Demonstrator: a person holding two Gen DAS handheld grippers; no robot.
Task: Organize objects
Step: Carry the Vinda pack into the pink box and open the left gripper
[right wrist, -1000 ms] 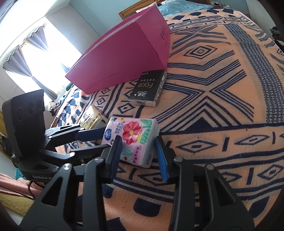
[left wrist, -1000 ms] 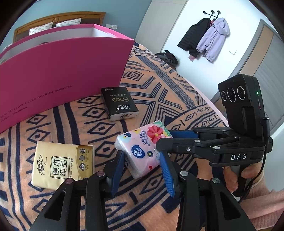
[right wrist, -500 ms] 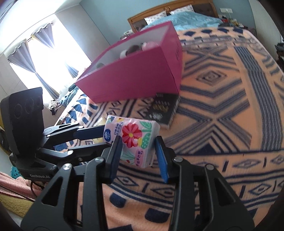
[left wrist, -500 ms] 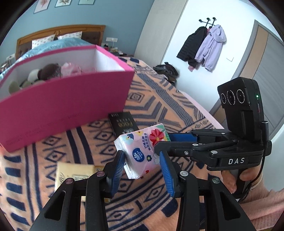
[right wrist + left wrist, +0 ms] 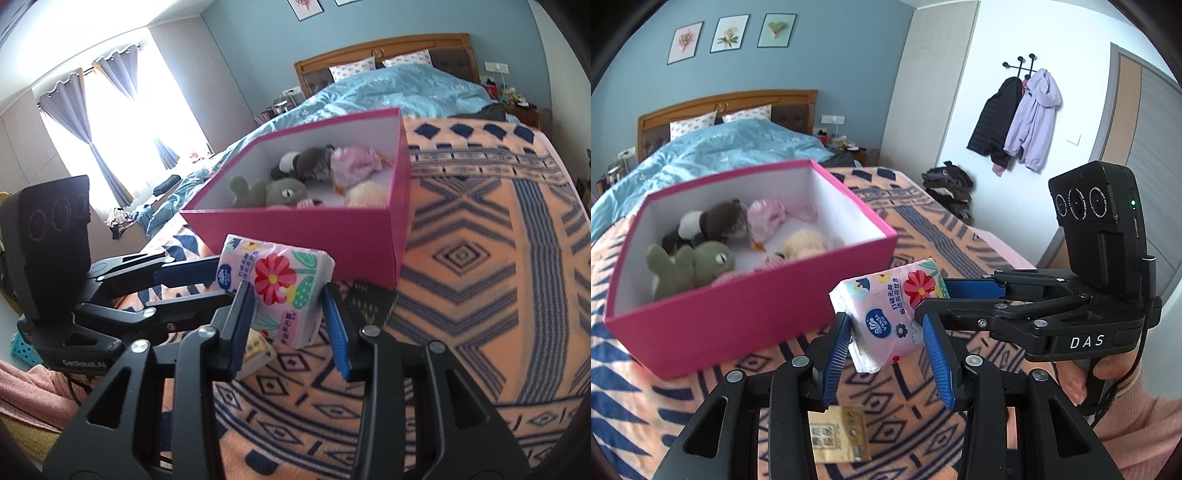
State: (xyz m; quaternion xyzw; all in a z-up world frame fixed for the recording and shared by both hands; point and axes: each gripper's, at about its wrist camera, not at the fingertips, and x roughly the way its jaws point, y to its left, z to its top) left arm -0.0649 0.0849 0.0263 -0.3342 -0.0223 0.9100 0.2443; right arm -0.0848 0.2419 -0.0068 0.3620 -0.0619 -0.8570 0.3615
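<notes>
Both tools grip one thing at once. The left tool (image 5: pixel 886 354) has its blue pads narrowed onto the near end of the floral tissue pack (image 5: pixel 890 314), and the right tool (image 5: pixel 291 325) pinches the same pack from the other side, each set of jaws partly closed against the soft wrapper. Sharing the load this way probably keeps the squashy pack from sagging or twisting. It hangs clear of the patterned blanket (image 5: pixel 480 258), just in front of the pink box (image 5: pixel 746 306), below its rim. Its long axis runs away from the left tool, tilted up toward the right tool's fingers. Soft toys (image 5: pixel 701 258) already fill the box; a yellow tissue pack (image 5: pixel 838 439) lies on the blanket below.
</notes>
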